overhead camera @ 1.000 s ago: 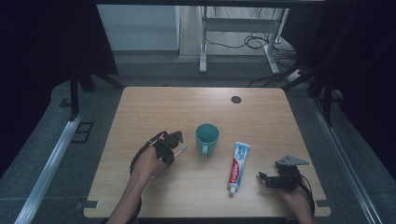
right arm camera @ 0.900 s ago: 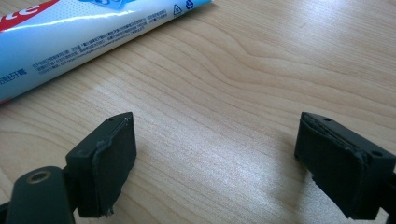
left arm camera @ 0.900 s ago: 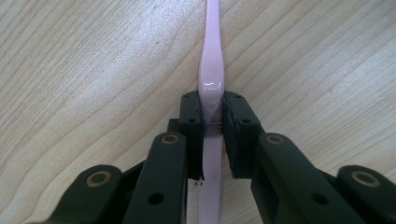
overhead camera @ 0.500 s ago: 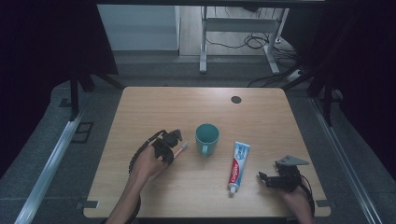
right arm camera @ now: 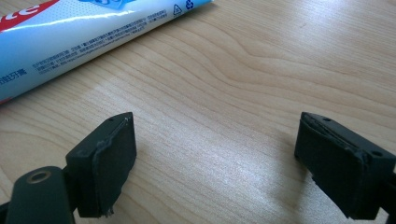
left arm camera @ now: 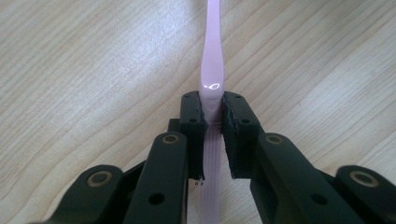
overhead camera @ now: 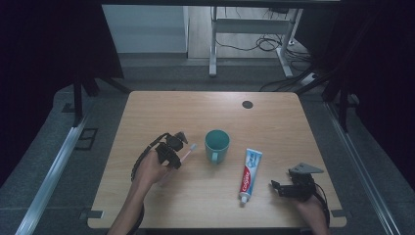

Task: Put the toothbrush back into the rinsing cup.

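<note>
On the left half of the wooden table (overhead camera: pixel 161 112), the left gripper (overhead camera: pixel 177 147) has its jaws clamped on the handle of a pink toothbrush (left arm camera: pixel 212 70) — in the left gripper view the pads press the handle from both sides, with the shaft running up and away over the wood. In the high view the toothbrush (overhead camera: pixel 188 152) has its head end pointing toward the teal mug (overhead camera: pixel 217 145), near it but apart. The step in hand looks like the pick-up of the toothbrush, the grip made and the carry not yet done. The likely next move is to lift it and bring it over the mug's open mouth, which calls for tilting the brush toward upright so that it drops inside and does not catch the rim. At the right front, the right gripper (overhead camera: pixel 280 188) rests with jaws wide apart and nothing between them, just beside the toothpaste tube (overhead camera: pixel 249 170) — free to take that afterwards.
</note>
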A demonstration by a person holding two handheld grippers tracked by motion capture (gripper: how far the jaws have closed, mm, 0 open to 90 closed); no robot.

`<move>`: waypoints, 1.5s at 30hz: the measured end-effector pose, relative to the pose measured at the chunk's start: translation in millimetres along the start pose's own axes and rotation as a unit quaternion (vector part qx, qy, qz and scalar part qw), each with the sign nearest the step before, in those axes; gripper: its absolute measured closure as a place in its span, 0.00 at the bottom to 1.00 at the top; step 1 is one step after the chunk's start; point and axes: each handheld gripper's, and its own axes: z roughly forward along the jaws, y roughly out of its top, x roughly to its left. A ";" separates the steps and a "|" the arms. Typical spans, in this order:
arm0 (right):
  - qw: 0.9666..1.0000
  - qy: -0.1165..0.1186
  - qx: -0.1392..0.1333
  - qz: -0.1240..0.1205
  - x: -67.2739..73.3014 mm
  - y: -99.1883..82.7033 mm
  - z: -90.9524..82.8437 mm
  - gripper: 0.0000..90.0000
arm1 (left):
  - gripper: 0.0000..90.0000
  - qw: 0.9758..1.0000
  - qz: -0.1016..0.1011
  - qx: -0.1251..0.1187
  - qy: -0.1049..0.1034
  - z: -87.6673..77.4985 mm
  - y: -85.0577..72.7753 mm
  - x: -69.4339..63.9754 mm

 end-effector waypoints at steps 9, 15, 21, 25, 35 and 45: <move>1.000 0.000 0.000 0.001 0.1 0.0 0.0 0.14 | 0.88 0.999 0.005 -0.038 0.001 -15.0 0.8 -3.2; 1.000 0.000 0.000 0.001 0.1 0.0 0.0 0.14 | 0.88 0.998 0.004 -0.066 -0.001 -23.5 0.3 -2.9; 1.000 0.000 0.000 0.000 0.1 0.0 0.0 0.14 | 0.88 0.996 0.006 -0.093 -0.005 -32.8 -0.9 -0.1; 1.000 0.000 0.000 0.000 0.1 0.0 0.1 0.14 | 0.88 0.994 0.008 -0.111 -0.006 -38.5 -1.3 0.3; 1.000 0.000 -0.001 -0.001 0.0 0.0 0.1 0.14 | 0.88 0.987 0.021 -0.159 -0.008 -52.5 0.8 -1.3; 1.000 0.000 -0.001 -0.001 -0.1 0.1 0.2 0.14 | 0.88 0.979 0.036 -0.202 -0.009 -63.8 5.7 -4.4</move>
